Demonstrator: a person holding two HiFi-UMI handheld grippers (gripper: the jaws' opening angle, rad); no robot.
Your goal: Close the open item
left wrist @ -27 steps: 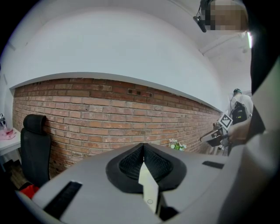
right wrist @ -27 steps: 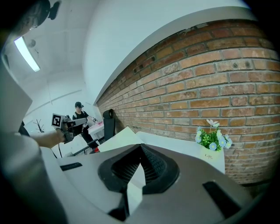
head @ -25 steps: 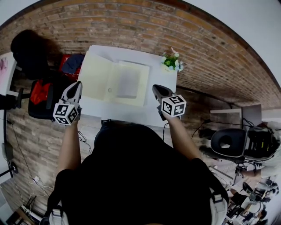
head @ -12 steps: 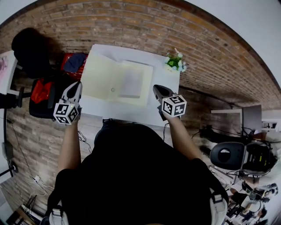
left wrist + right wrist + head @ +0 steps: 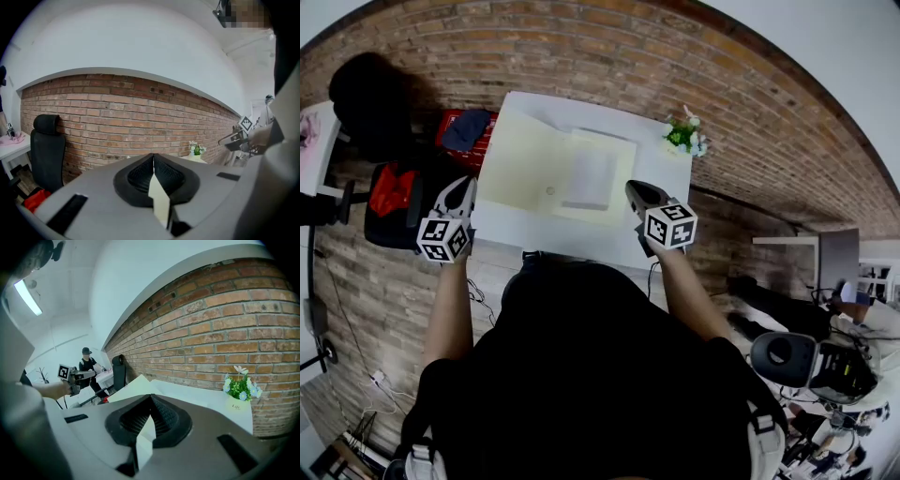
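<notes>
An open pale-yellow folder lies flat on the white table, with a white sheet on its right half. In the right gripper view the folder's raised left cover shows just beyond the jaws. My left gripper hangs shut and empty off the table's left front corner. My right gripper, also shut and empty, is over the table's front right part, short of the folder. Each gripper view shows the jaws meeting in a line: left gripper, right gripper.
A small potted plant stands at the table's far right corner by the brick wall. A black chair, a red bag and a red crate crowd the left side. A person stands far off.
The head view has drifted, so the table and folder sit a little further right in the picture. Both grippers edged slightly toward the table and stayed shut.
</notes>
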